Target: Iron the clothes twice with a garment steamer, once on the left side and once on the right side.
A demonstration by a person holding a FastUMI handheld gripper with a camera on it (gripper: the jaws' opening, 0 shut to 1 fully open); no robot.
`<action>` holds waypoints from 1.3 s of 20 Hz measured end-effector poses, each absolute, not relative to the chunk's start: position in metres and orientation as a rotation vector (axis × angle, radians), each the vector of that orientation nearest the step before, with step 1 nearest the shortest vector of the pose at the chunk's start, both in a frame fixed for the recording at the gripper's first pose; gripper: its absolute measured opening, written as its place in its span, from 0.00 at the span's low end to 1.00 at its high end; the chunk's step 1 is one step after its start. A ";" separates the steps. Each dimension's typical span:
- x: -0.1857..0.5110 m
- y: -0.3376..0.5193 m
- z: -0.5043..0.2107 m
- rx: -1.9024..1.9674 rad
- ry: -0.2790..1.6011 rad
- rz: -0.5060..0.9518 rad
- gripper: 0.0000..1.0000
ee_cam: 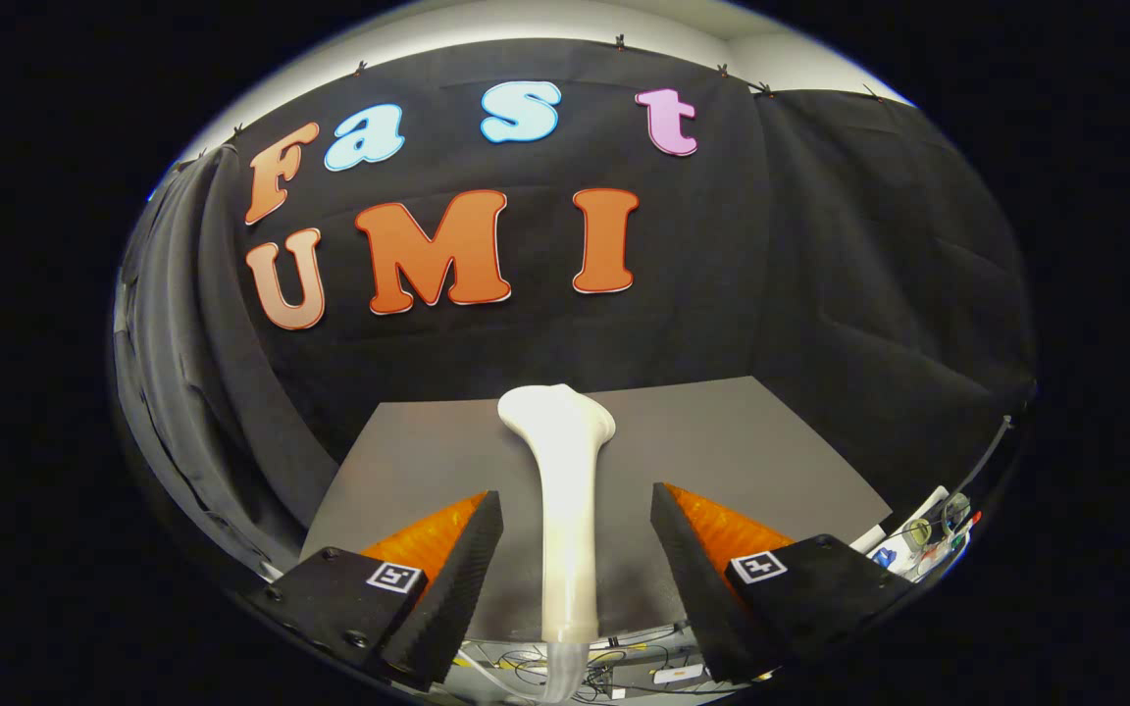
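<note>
Fingers (447,579) of the hand-held gripper (575,534) stand apart, one on each side of the garment steamer (565,510). A visible gap remains between each finger and the steamer body, so neither finger presses on it; the jaws are spread and clamp nothing.

Black cloth wall (820,255) closes the booth beyond the fingers and wraps round on both sides. Its top edge is held by small clips, with a pale ceiling strip above.

Grey surface (722,441) extends ahead of the fingers up to the foot of the wall. It is flat and matt, and its near edge lies between the fingers.

The garment steamer is a white, slender unit that stands upright between the two fingers. Its narrow handle rises from below the near edge of the surface, and its wider flared head ends just beyond the fingertips, seen against the far part of the surface. A translucent hose (561,672) leaves the lower end of the handle.

Cables (624,672) lie in a tangle below the near edge of the surface, between the finger bases. Small mixed items (923,544) sit to the right of the right finger, too small to identify.
</note>
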State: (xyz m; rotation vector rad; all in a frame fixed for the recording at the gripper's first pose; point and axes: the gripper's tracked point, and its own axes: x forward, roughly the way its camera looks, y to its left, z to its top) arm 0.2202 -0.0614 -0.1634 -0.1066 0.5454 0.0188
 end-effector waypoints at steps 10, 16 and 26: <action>0.263 -0.069 -0.214 -0.110 0.734 -0.003 0.65; 0.267 -0.064 -0.232 -0.088 0.793 0.005 0.52; 0.257 -0.061 -0.185 -0.029 0.647 0.017 0.46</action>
